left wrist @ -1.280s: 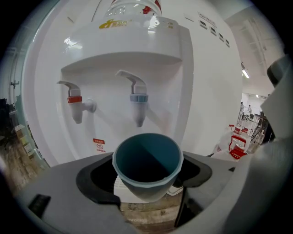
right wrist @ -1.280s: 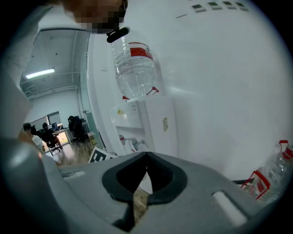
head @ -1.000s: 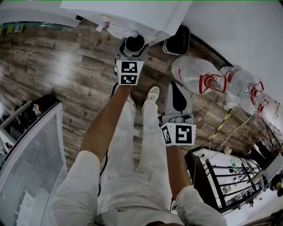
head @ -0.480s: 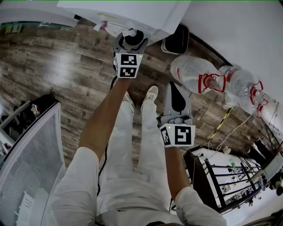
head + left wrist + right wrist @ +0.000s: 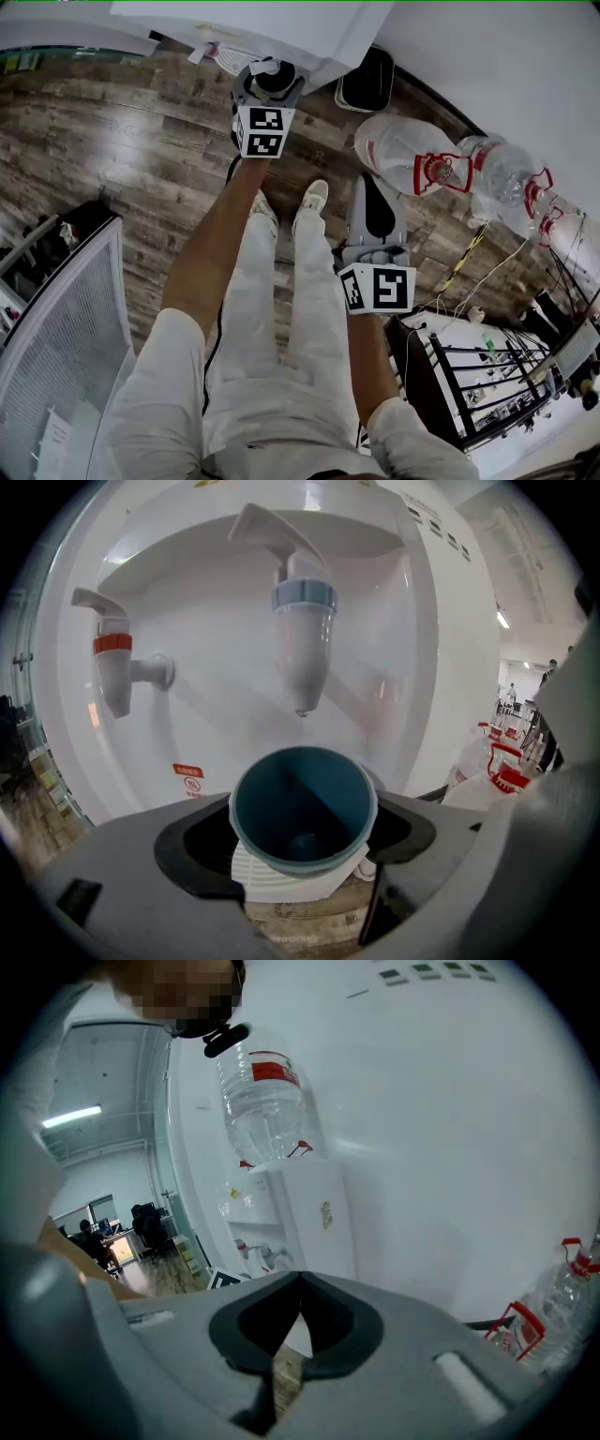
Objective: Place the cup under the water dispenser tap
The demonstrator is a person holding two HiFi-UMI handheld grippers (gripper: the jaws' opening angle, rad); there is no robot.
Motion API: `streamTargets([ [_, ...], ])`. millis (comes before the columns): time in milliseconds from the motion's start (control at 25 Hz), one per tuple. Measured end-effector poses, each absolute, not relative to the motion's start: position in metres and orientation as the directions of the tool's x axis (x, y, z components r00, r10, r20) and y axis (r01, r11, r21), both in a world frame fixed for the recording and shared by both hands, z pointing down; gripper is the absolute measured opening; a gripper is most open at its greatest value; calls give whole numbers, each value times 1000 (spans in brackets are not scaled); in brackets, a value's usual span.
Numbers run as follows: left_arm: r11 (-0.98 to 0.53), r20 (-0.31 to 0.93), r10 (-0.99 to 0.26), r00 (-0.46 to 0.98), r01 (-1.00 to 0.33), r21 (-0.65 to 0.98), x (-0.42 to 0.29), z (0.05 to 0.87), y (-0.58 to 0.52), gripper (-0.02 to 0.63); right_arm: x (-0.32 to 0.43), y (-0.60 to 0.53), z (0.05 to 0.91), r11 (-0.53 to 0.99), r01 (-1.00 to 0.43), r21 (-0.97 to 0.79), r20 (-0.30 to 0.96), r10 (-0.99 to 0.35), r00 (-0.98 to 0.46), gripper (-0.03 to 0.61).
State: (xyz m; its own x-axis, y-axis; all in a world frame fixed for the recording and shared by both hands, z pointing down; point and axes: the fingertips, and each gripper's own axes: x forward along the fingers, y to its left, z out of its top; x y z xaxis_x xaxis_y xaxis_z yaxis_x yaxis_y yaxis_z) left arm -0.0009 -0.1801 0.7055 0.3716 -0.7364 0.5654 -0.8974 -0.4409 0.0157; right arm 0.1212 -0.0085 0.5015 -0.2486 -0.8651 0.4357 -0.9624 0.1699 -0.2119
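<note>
Clasping 1 cup (image 5: 302, 803) under 2 taps (image 5: 302, 639), left gripper (image 5: 270, 77) jaws spread wide; right gripper (image 5: 298, 1290) jaws closed, empty.

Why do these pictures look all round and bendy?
Left gripper view: a wide lens bulges the water dispenser and blacks the corners; the cup looks sharp. Right gripper view: same curving, bright white wall, blurry grey jaws up close. Head view: the floor planks bend and shine with glare.

The water dispenser (image 5: 216, 747) is glossy white plastic; the cup (image 5: 302, 808) smooth teal plastic (duller inside). The floor (image 5: 141, 159) is wood planking with a soft sheen.
</note>
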Motion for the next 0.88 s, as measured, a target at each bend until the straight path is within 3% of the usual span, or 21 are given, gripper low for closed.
streamTargets([
  [880,-453,598,-709,374,-891,22,-3,700,-173,427,116,-12,493,174,-958,-226,434,-863,-260,-3],
])
